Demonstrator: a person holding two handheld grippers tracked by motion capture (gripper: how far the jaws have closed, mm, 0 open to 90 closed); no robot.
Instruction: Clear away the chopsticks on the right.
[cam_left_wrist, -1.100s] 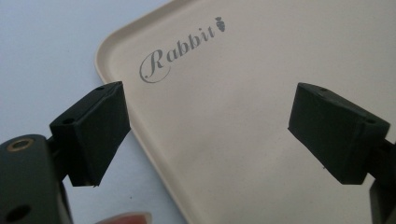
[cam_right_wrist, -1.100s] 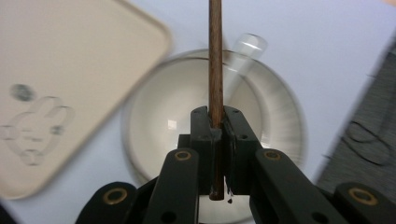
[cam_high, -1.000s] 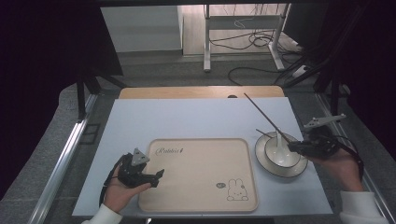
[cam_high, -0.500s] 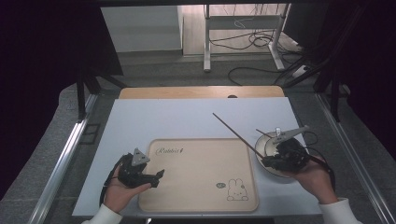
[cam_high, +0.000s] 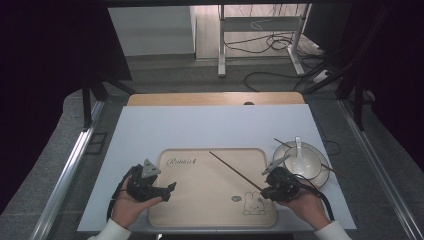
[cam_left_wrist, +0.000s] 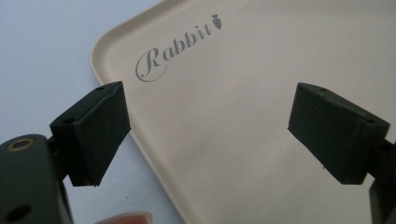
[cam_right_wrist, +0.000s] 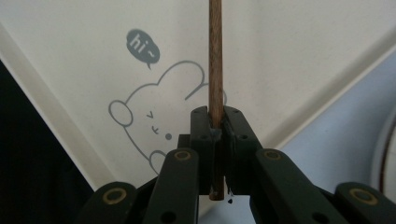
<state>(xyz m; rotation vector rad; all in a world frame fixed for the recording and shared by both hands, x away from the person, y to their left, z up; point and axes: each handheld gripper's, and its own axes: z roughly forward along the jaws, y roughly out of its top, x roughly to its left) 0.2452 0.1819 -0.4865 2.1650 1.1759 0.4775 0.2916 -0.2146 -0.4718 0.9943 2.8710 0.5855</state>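
Carrying one chopstick (cam_high: 232, 170) from bowl (cam_high: 314, 169) to tray (cam_high: 210, 220): right gripper (cam_high: 265, 190) clamped on it, left gripper (cam_high: 169, 190) gaping, empty. Next: lower flat, release.

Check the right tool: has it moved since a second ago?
Yes. The right tool, shut on the chopstick, has come left and toward the person, from beside the bowl to over the tray near its rabbit print.
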